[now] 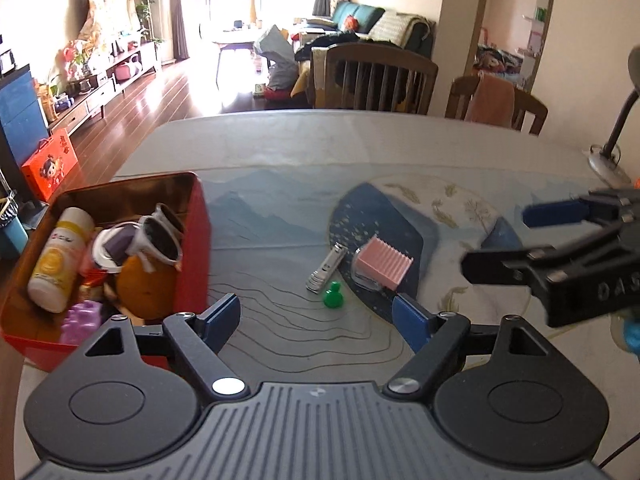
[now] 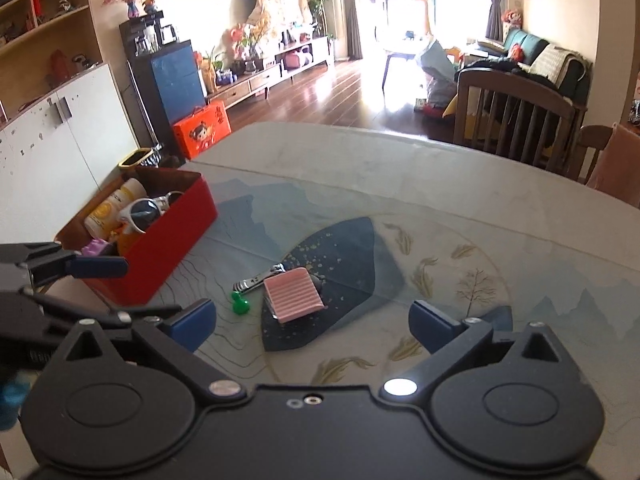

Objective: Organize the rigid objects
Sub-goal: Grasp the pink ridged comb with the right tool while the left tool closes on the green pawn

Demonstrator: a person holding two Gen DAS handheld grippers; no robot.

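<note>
Table [image 1: 280, 148] under both wide, empty tongs; only left view shows a lamp [image 1: 616, 128]; ridged pink block [image 2: 294, 294] lies ahead.

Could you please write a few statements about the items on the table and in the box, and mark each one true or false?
1. The white-framed sunglasses lie inside the red rectangular box. True.
2. The small green plastic pawn-shaped piece sits inside the box. False: it stands on the patterned table mat, beside the silver metal nail clipper.
3. The pink ribbed block is gripped by the left gripper. False: its jaws are open and empty, with the block lying on the mat beyond them.
4. The white and yellow bottle lies in the box. True.
5. The right gripper has open, empty jaws. True.
</note>
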